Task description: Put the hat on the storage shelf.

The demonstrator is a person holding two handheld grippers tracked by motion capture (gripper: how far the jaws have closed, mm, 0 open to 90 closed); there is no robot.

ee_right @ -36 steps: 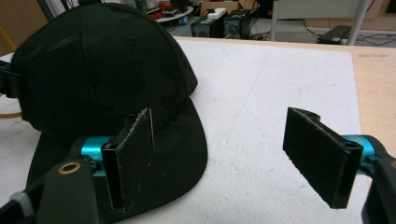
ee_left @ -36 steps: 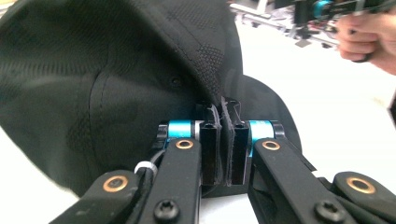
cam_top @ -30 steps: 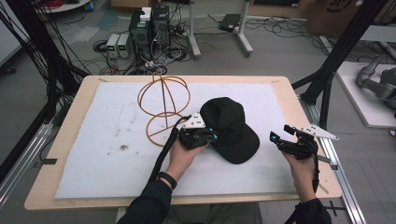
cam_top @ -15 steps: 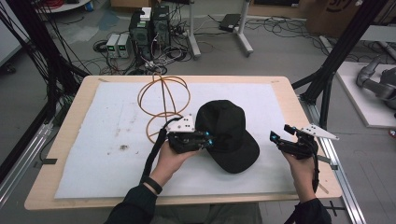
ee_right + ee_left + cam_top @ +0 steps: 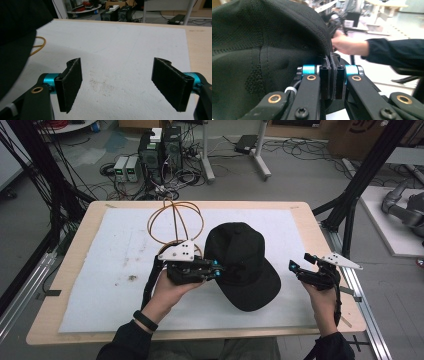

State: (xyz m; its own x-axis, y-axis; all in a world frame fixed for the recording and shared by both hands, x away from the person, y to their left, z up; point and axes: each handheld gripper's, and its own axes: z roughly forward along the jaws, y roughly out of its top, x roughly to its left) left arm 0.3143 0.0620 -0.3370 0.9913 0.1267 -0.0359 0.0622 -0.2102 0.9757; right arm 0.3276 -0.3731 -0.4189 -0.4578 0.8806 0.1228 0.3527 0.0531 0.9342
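A wooden desk (image 5: 320,235) covered by a white foam mat (image 5: 100,270) is seen from above; a person's two forearms in dark sleeves come in from the bottom edge, each hand carrying a two-jaw gripper. A black baseball cap (image 5: 240,262) sits a little right of the mat's middle, its brim pointing toward the person and to the right; the cap's left edge looks raised off the mat, though how far cannot be told. The left gripper (image 5: 216,269) meets the cap at that left edge; in the left gripper view its two black jaws are pressed together with a fold of the cap's rim (image 5: 329,53) pinched between the pads, and the dark mesh inside of the cap rises above them. Just behind the left gripper an orange wire frame (image 5: 175,220) of crossing hoops stands on the mat, close to the cap's rear left side. The right gripper (image 5: 296,269) hangs near the mat's right edge, apart from the cap's brim and touching nothing; in the right gripper view its jaws stand wide apart over bare mat, with the edge of the cap (image 5: 15,50) dark at the left. Behind the desk, computer boxes (image 5: 160,147) and tangled cables lie on the floor.
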